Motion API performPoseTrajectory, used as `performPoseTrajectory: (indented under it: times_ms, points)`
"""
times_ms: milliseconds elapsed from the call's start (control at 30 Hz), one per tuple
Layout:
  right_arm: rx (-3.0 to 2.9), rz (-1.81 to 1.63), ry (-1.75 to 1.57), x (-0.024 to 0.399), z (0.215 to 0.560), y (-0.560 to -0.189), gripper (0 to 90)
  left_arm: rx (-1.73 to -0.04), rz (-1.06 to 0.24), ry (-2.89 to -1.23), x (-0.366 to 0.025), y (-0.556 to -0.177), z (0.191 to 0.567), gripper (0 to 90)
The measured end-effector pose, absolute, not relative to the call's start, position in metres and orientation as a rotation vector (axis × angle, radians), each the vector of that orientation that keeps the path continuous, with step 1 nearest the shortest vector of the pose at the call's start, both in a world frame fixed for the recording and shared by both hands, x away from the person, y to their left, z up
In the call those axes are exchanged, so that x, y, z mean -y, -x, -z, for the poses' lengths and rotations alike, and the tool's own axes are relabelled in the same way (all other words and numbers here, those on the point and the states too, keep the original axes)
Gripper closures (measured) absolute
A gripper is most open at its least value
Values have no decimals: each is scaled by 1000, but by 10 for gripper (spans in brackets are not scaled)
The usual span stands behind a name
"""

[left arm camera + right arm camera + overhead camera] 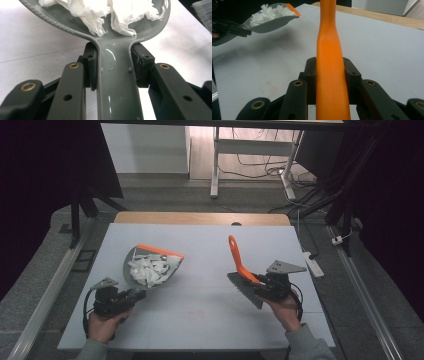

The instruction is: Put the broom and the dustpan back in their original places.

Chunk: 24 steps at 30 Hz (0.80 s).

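Now keep dustpan (150,268) level w/ left gripper (134,296) clamped on its handle, so paper scraps (148,270) stay in; right gripper (260,282) grips brush (239,261), off worktop's (200,320) right edge.

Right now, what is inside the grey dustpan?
The grey dustpan holds a heap of torn white paper pieces. The pan floor under the heap is covered, so anything beneath cannot be seen.
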State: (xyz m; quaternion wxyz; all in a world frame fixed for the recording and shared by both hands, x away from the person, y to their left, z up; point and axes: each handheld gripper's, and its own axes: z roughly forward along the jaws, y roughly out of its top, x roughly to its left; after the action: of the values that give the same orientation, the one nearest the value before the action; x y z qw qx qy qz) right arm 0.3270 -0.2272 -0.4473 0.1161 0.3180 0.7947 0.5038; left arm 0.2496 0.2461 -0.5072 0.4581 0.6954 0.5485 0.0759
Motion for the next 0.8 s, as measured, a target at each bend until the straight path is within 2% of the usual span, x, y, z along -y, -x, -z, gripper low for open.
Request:
performPoseTrajectory:
  times_ms: [300, 800]
  points:
    - [-2338, -1480, -970, 235, 453, -322, 695, -1435, -229, -1705, -239, -248, 514, 611]
    - [-2386, -1520, -1074, 231, 470, -324, 695, -1554, -223, -1671, -243, -248, 524, 611]
